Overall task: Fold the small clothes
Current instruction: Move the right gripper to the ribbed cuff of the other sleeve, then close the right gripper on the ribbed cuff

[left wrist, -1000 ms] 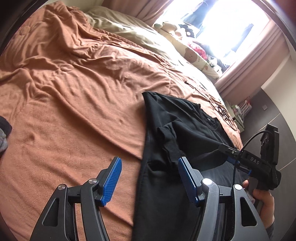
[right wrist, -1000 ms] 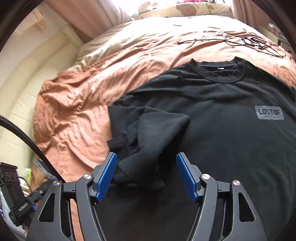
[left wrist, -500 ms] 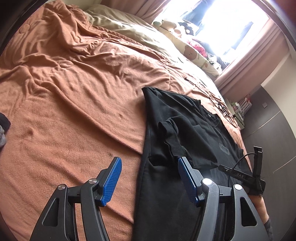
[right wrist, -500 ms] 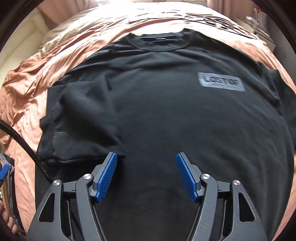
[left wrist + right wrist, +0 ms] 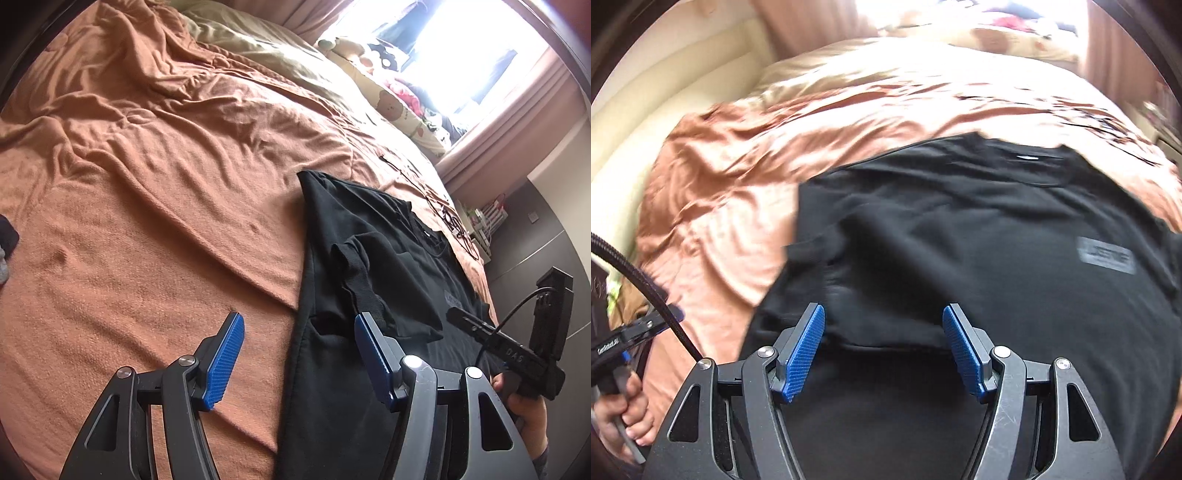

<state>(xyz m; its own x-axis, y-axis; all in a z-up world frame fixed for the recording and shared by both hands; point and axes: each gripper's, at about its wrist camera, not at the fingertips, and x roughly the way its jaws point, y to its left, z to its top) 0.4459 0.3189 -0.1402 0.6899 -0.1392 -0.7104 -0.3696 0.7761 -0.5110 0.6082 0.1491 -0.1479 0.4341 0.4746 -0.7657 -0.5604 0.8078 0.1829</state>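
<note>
I see black T-shirt (image 5: 373,266) flat on bed (image 5: 147,184), sleeve folded inward | left claw (image 5: 297,356) released at shirt's left edge | right claw (image 5: 882,350) released over shirt, empty

T-shirt (image 5: 373,295) flat on blanket (image 5: 147,184); sleeve (image 5: 360,280) folded onto chest.

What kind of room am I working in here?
Most likely a bedroom: the black T-shirt lies on a bed's orange blanket, with a bear-print pillow and curtains by a bright window.
</note>
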